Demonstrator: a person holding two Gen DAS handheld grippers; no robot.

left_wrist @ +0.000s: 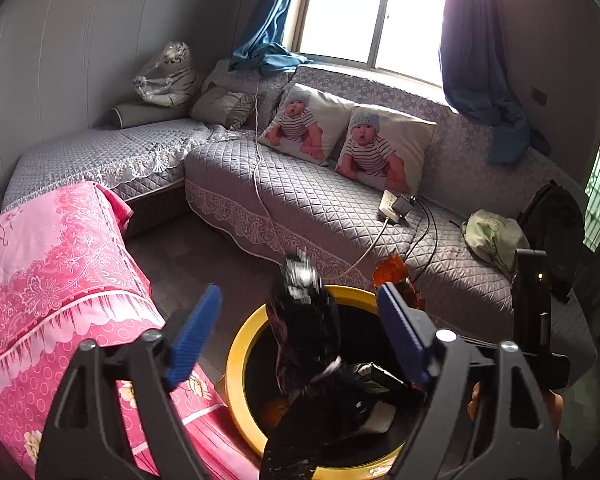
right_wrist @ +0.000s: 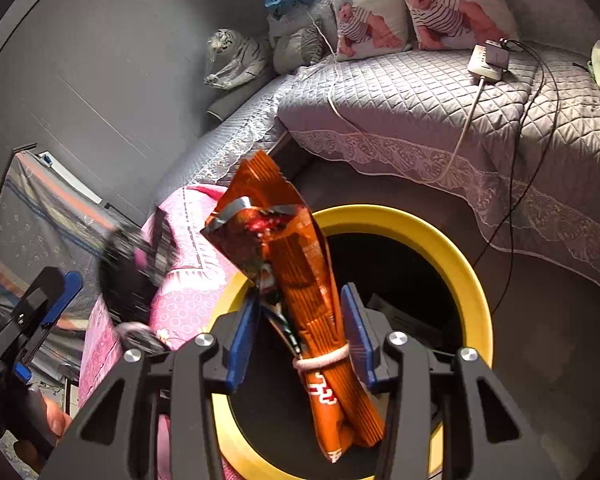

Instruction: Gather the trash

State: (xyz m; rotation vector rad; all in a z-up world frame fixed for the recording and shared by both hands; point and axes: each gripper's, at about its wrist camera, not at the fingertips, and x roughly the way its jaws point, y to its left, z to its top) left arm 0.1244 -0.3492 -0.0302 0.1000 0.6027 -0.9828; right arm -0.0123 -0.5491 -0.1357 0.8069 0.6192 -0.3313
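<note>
The left tool [left_wrist: 300, 328] stands wide open over the yellow-rimmed bin [left_wrist: 236, 364], and a dark wrapper [left_wrist: 304, 320] shows blurred between its blue pads, touching neither; I judge it is dropping free into the bin. The right tool [right_wrist: 300, 332] has its pads partly closed around an orange snack bag [right_wrist: 296, 280] bound with a white elastic band [right_wrist: 320, 358]. The bag's side rests at the right pad, with a visible gap on the left, so the hold looks loose (I cannot tell how firmly it is pinched).

The main risk is the bag slipping out early: its long upper end leans left past the bin's rim [right_wrist: 440, 240] toward the pink cloth [right_wrist: 188, 304], so a tilt could tip it outside the opening. The dark wrapper is light and could also catch the rim and land on the floor.

Room is tight on the left, where the pink-covered furniture touches the bin. To the far right, the grey quilted sofa [right_wrist: 420, 112] trails cables [right_wrist: 512, 208] down to the floor near the bin, which a swinging tool could snag. The bin mouth itself is wide and already holds some trash.
</note>
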